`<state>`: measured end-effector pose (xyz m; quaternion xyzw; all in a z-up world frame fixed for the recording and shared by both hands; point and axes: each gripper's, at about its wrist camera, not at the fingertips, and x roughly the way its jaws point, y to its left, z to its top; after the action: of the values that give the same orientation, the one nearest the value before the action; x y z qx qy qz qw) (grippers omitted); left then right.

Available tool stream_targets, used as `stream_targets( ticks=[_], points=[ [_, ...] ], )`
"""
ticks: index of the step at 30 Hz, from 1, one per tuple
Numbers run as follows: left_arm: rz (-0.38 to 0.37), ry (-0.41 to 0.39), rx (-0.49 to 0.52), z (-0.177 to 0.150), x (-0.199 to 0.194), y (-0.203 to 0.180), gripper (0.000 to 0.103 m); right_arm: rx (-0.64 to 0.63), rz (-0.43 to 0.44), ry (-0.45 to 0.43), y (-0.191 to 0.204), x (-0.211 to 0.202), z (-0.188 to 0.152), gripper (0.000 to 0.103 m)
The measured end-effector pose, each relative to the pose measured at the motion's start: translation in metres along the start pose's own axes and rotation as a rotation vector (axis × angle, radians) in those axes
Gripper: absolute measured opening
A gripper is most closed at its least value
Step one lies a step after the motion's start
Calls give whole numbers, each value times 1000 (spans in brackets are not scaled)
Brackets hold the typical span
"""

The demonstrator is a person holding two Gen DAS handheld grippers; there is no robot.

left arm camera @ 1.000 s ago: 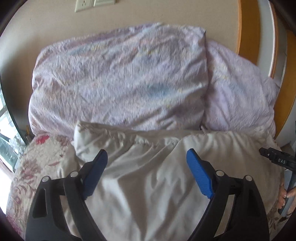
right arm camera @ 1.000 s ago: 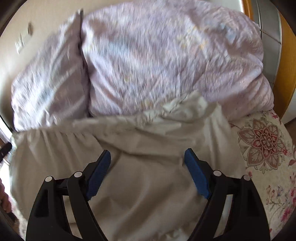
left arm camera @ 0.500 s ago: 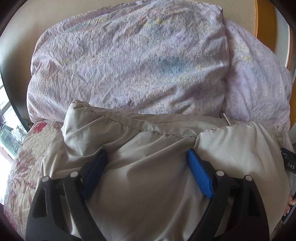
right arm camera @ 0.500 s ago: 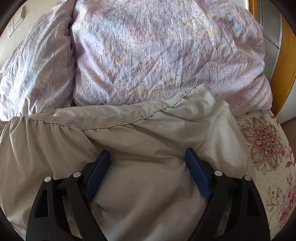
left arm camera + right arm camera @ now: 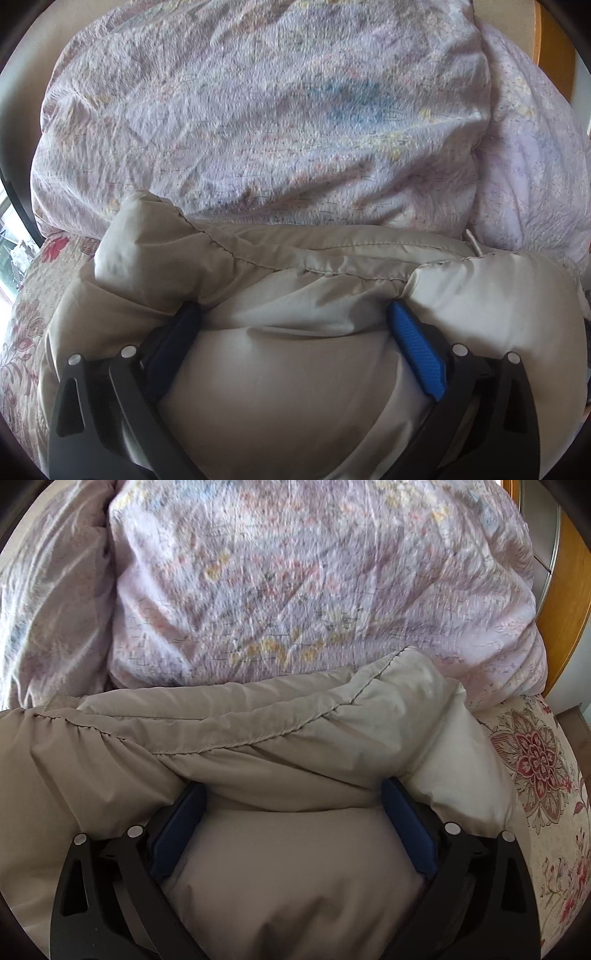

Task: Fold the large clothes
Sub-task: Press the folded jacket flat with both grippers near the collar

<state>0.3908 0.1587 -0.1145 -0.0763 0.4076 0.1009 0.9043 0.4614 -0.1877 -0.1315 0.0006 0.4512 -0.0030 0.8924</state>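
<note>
Both claws, left (image 5: pixel 295 339) and right (image 5: pixel 293 816), are opening, having lowered the beige garment (image 5: pixel 295 387) bunched between them; apparently this fold is laid.

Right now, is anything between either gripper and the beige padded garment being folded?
Nothing visible. The left gripper and right gripper are both pushed into the beige padded garment, which bulges between their opening jaws. The lilac pillows lie just beyond its stitched edge.
</note>
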Motion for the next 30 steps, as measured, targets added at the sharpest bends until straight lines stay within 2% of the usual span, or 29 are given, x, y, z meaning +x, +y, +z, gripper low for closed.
stream_targets(
  ticks=[7,23,26,30],
  points=[
    [-32,34,-11,12,25,-1,101,8,-18,-12,7,21,1,102],
    [-30,29,-17,11,54,-10,101,-19,-74,24,31,62,13,102],
    [-20,44,-21,9,48,-4,101,-10,-52,11,30,61,14,102],
    [-43,53,-36,6,10,15,98,-23,-47,5,26,40,7,102]
  ],
)
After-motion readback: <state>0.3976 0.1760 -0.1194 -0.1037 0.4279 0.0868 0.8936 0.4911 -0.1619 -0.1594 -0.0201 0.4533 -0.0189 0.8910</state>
